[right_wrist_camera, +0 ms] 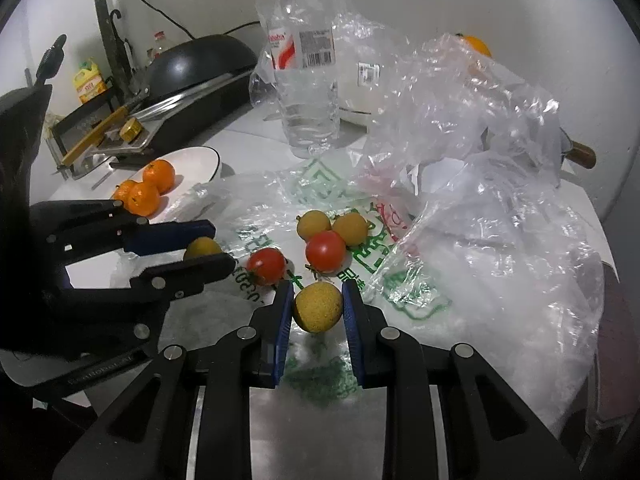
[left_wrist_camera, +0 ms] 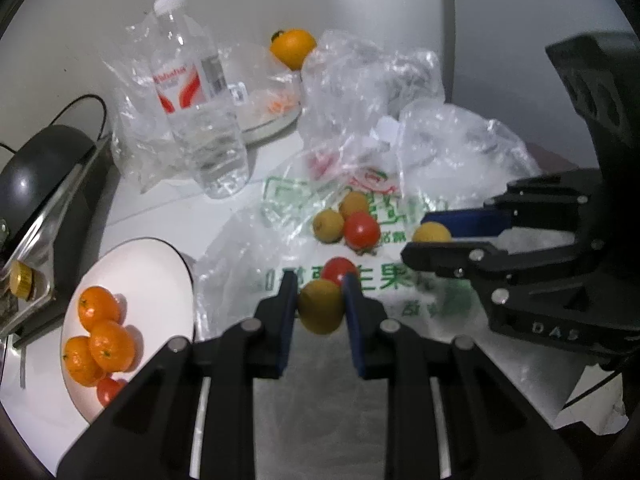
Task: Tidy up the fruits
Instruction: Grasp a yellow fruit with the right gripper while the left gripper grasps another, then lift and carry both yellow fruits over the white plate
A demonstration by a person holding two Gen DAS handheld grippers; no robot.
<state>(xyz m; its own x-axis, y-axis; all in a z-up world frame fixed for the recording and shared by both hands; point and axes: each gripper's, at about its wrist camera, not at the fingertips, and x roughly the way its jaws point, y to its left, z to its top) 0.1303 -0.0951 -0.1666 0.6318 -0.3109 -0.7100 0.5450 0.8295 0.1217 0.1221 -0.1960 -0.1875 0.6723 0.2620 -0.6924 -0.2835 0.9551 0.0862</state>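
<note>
Left gripper: your left gripper (left_wrist_camera: 320,304) is clamped on a yellow-brown fruit (left_wrist_camera: 321,307), blue pads pressed to both its sides, over the printed plastic bag (left_wrist_camera: 384,280).
Right gripper: your right gripper (right_wrist_camera: 317,307) pinches a second yellow fruit (right_wrist_camera: 318,307) the same way (its speckled skin shows clearly in the right wrist view).
Each from the other camera: the right gripper enters the left wrist view at 3 o'clock, the left one enters the right wrist view at 9 o'clock, each with its fruit between the fingers.
Loose fruit: two more yellow fruits (right_wrist_camera: 315,224) and two cherry tomatoes (right_wrist_camera: 325,251) lie on the printed bag, just ahead of your right gripper at 12 o'clock.
White plate: the white plate (left_wrist_camera: 160,264) sits at 8 o'clock in the left wrist view, holding three tangerines (left_wrist_camera: 108,346) and a small tomato (left_wrist_camera: 108,391) near its edge.
Worktop: a water bottle (left_wrist_camera: 196,96) stands at 11 o'clock, crumpled clear bags (right_wrist_camera: 472,120) are heaped at 1 o'clock, and one orange (left_wrist_camera: 292,46) sits far back at 12 o'clock.
</note>
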